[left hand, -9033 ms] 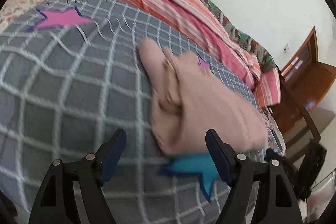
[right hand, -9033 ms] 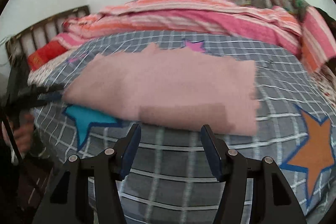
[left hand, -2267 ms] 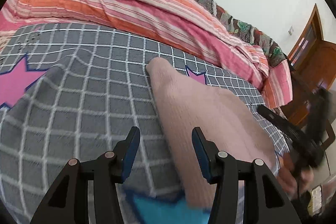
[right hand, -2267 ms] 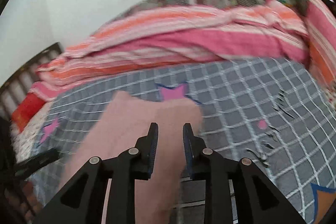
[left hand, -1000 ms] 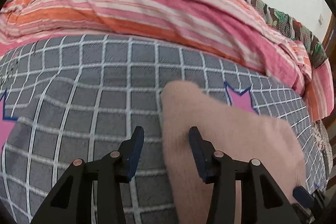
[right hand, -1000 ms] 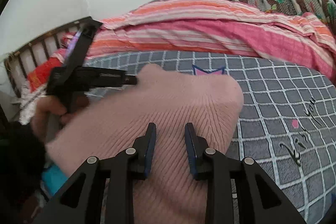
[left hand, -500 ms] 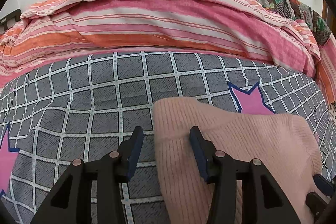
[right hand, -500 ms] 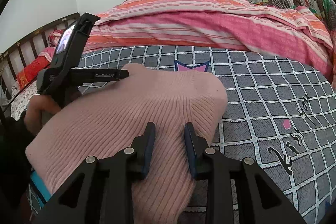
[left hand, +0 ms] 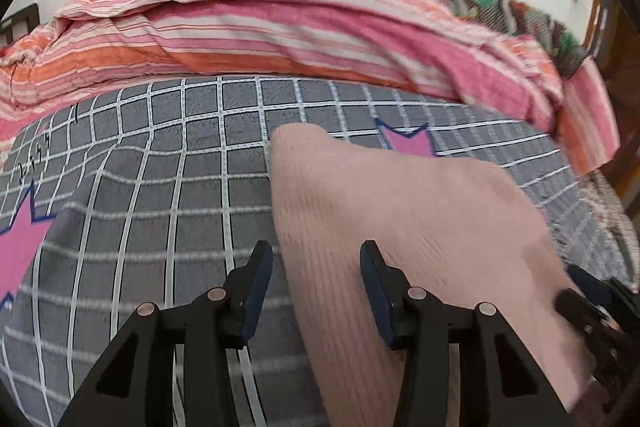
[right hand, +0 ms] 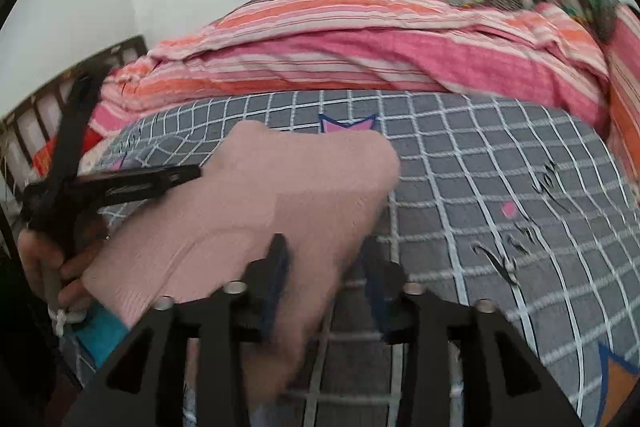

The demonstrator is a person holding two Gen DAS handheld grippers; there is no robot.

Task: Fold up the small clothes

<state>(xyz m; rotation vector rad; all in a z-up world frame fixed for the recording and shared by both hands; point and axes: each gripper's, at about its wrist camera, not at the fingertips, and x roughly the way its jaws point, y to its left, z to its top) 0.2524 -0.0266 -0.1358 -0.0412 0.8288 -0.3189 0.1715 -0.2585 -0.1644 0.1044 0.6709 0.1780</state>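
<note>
L wrist view: the left gripper (left hand: 316, 267) sits low over the grey checked bedsheet (left hand: 160, 187), jaws spread apart w/ a clear gap. The pink knit garment (left hand: 400, 219) lies on the sheet; its left edge runs up between the two fingers, but neither finger presses it, so the gripper is released, not grasping. Garment's top corner points toward the striped pink-orange quilt (left hand: 280, 27) heaped at the far side of the sheet. A pink star print (left hand: 408, 143) shows on the sheet just beyond the garment's far edge, partly covered by it. Another pink star (left hand: 20, 247) is on the sheet well left of the garment. At the garment's lower right corner, the right gripper (left hand: 592, 303) is seen as a dark blurred shape touching or just at the fabric edge.

R wrist view: right gripper (right hand: 324, 275) is blurred; jaws look parted w/ the garment (right hand: 280, 195) hanging between them, loose. Reads as released, though blur keeps the contact unclear. Garment lies on the sheet (right hand: 500, 167), folded, its far edge overlapping the pink star (right hand: 344, 125). The left gripper (right hand: 192, 173) reaches in at the garment's left edge, held by a hand (right hand: 44, 267). Quilt (right hand: 360, 39) lies beyond the garment. Orange star (right hand: 620, 375) on the sheet is well right of the garment.
</note>
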